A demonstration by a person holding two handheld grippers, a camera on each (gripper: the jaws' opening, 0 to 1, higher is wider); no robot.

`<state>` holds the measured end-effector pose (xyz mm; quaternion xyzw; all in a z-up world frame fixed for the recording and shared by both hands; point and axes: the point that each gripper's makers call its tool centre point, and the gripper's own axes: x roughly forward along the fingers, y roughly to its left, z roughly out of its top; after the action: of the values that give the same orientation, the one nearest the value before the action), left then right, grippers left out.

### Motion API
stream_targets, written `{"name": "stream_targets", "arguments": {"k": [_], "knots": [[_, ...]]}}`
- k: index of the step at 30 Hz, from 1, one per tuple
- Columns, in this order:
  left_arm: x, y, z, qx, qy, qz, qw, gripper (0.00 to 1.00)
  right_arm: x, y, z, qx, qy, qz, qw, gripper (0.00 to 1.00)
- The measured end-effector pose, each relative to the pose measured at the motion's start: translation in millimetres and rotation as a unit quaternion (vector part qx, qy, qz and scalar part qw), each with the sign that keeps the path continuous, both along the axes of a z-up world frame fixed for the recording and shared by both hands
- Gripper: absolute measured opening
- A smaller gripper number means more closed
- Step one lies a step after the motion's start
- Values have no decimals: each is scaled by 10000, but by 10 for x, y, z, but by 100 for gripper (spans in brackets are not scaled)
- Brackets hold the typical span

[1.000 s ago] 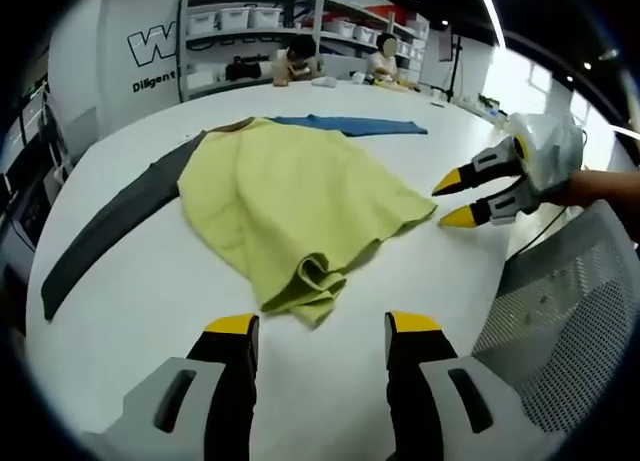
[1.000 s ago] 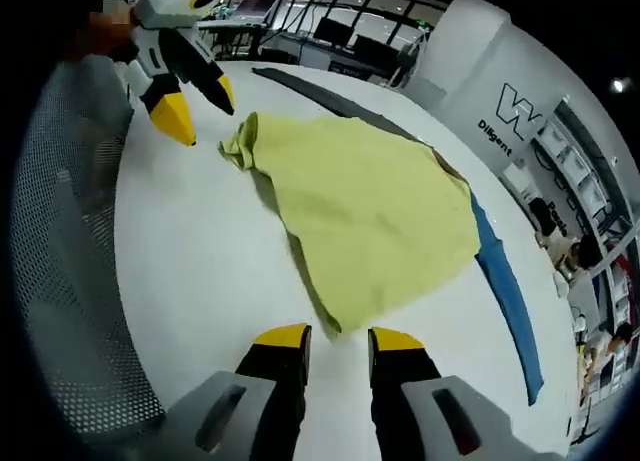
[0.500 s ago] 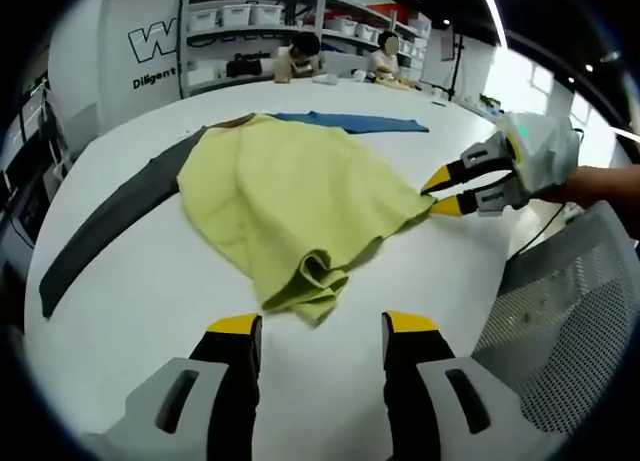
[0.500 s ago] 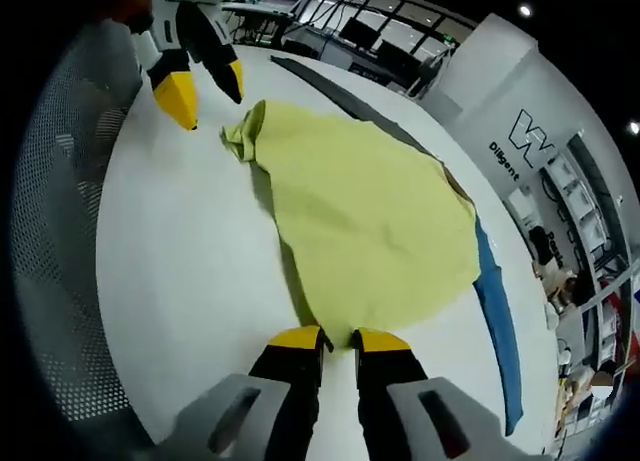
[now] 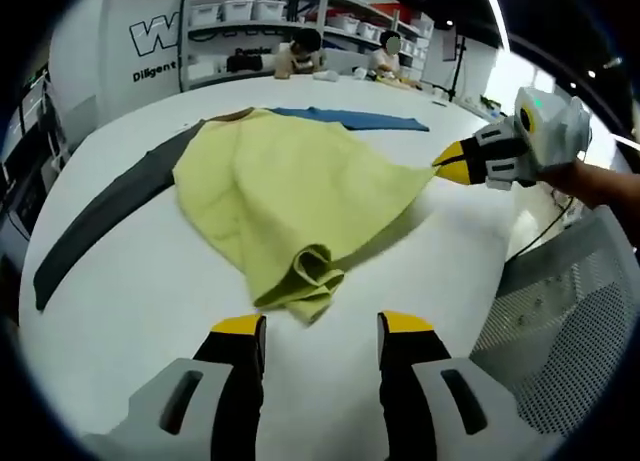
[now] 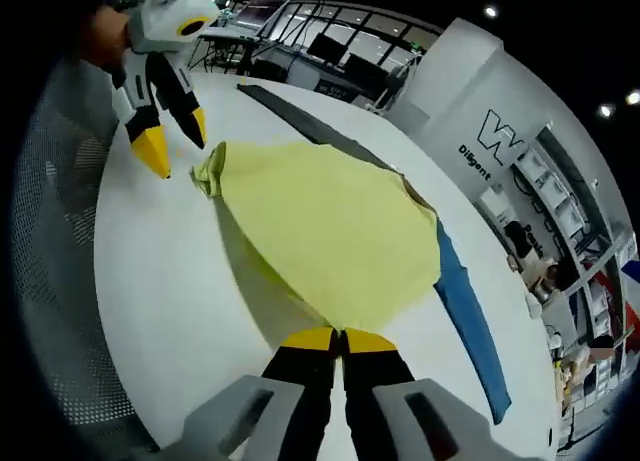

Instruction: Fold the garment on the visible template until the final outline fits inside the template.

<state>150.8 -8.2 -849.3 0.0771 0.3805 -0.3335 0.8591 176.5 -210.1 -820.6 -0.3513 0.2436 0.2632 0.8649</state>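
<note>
A wall reads "Diligent"; the right tool (image 6: pixel 341 336) pinches the yellow garment's (image 5: pixel 285 196) corner while the left tool (image 5: pixel 311 324) hovers open.

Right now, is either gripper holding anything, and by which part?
The right gripper is shut on the yellow garment, pinching a corner of its edge and lifting it off the table. The left gripper is open, holding nothing.

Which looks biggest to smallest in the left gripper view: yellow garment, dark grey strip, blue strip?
1. yellow garment, by far the largest.
2. dark grey strip, long and narrow, partly under the garment.
3. blue strip, smallest, though it lies farther from the camera and partly under the garment, so its true size is unsure.
</note>
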Motion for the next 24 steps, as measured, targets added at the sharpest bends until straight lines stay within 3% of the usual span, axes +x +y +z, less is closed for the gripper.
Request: {"name": "stream_targets", "arguments": {"k": [1, 4, 13, 19, 24], "knots": [[2, 2, -3, 15, -8, -4, 10000, 38, 60, -54, 115, 53, -79, -96, 9999, 0], [24, 40, -48, 256, -83, -84, 9996, 36, 114, -167, 177, 109, -125, -276, 9995, 0], [140, 27, -63, 495, -312, -295, 9978, 26, 146, -469, 170, 178, -128, -707, 9973, 0], [89, -49, -69, 581, -397, -618, 9956, 19, 166, -647, 176, 141, -150, -1016, 9946, 0], [108, -34, -119, 684, -393, -678, 9946, 14, 174, -650, 166, 224, -129, -1046, 9942, 0]]}}
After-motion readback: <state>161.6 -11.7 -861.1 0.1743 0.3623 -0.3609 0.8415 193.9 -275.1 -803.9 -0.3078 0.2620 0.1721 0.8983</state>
